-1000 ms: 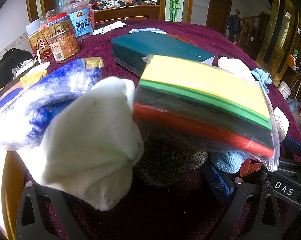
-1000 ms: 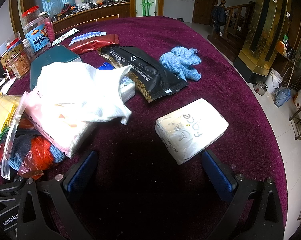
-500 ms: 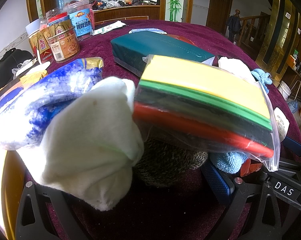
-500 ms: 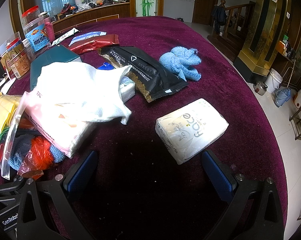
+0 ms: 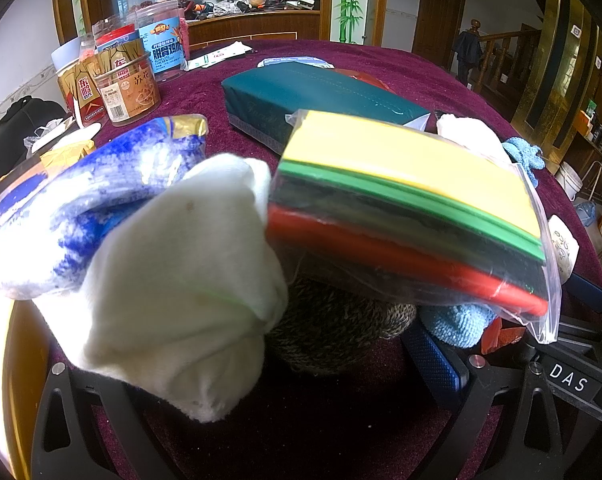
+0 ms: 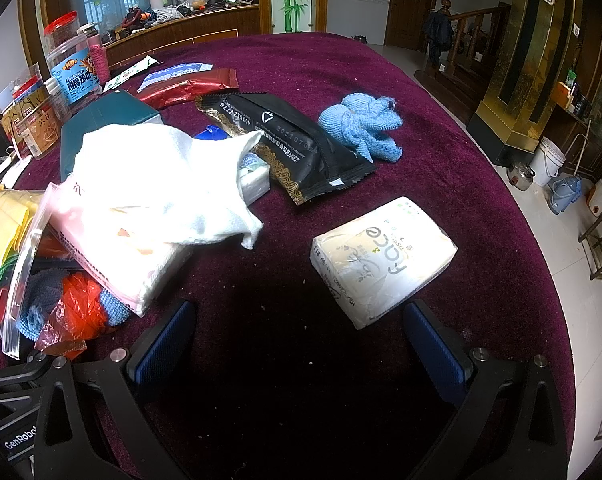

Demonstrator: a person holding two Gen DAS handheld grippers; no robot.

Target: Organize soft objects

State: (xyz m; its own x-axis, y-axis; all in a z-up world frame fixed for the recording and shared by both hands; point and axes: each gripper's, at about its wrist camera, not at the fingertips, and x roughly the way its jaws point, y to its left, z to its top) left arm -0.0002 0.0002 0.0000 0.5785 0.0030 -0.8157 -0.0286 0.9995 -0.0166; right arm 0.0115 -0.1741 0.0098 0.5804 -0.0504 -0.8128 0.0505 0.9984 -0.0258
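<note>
In the left wrist view a white cloth lies across the left finger, which it hides. A dark knitted piece sits between the fingers under a clear bag of coloured foam sheets. My left gripper stands open; only the right finger's blue pad shows. In the right wrist view my right gripper is open and empty over the purple cloth. A white tissue pack lies just ahead of its right finger. A white towel tops a pile on the left. A blue knitted piece lies farther back.
A teal tissue box lies behind the foam bag. Snack jars stand at the back left. A black foil pouch and red packet lie mid-table. The round table's edge curves on the right, floor below.
</note>
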